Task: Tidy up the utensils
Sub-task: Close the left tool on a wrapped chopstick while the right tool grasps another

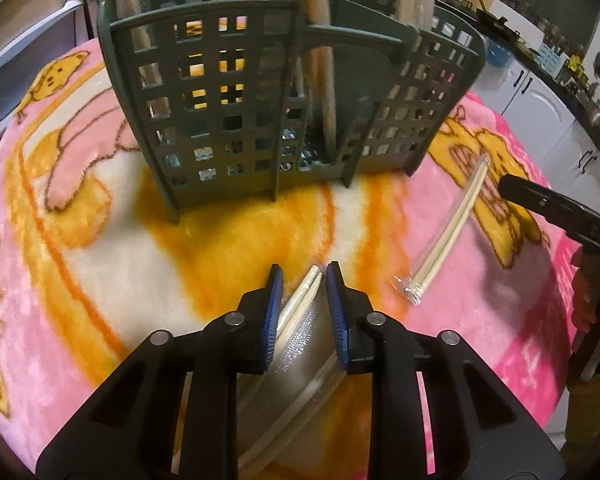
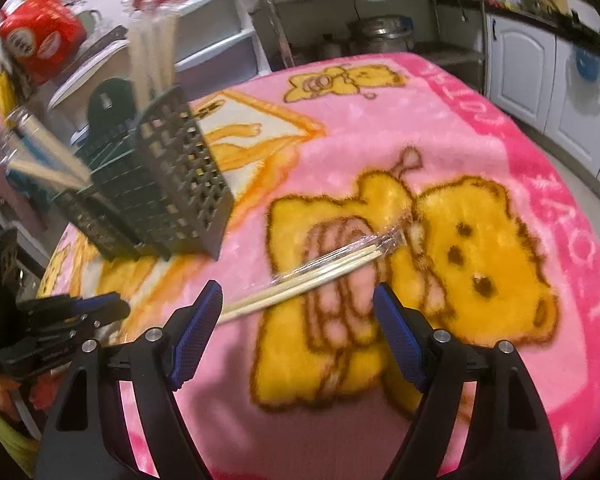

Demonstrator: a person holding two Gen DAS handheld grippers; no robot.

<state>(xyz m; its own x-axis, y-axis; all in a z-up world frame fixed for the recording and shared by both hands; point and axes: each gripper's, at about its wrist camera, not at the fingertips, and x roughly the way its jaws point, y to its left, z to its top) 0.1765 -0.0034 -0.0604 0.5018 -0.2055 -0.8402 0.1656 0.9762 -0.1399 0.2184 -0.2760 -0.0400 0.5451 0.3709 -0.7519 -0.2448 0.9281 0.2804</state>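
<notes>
At the bottom of the left wrist view, the left gripper point(image 1: 302, 276) has its blue pads drawn close around a pair of pale chopsticks in a clear plastic sleeve point(image 1: 300, 312); the chopsticks lean against the left pad, a gap shows beside the right one, and whether the pads truly press the packet cannot be told. The packet runs from the 6 o'clock edge up to the fingertips, its tips just short of an orange patch on the pink cartoon blanket point(image 1: 100, 280) covering the table. Out at 3 o'clock, a second wrapped pair of chopsticks point(image 1: 448, 240) lies flat on a yellow bear print, with the dark tip of the right gripper point(image 1: 516, 188) just beside its far end. Beyond, at 12 o'clock, a dark green lattice utensil caddy point(image 1: 220, 112) stands upright, wooden sticks rising from its compartments. In the right wrist view, the right gripper point(image 2: 298, 300) hovers with its jaws spread wide and nothing between them, the second wrapped pair point(image 2: 320, 270) lying crosswise just ahead of its fingertips. The left gripper point(image 2: 96, 306) shows at 9 o'clock, low over the blanket. The caddy point(image 2: 180, 176) stands at 10 o'clock, and white cabinets point(image 2: 532, 80) line the far wall at 2 o'clock.
</notes>
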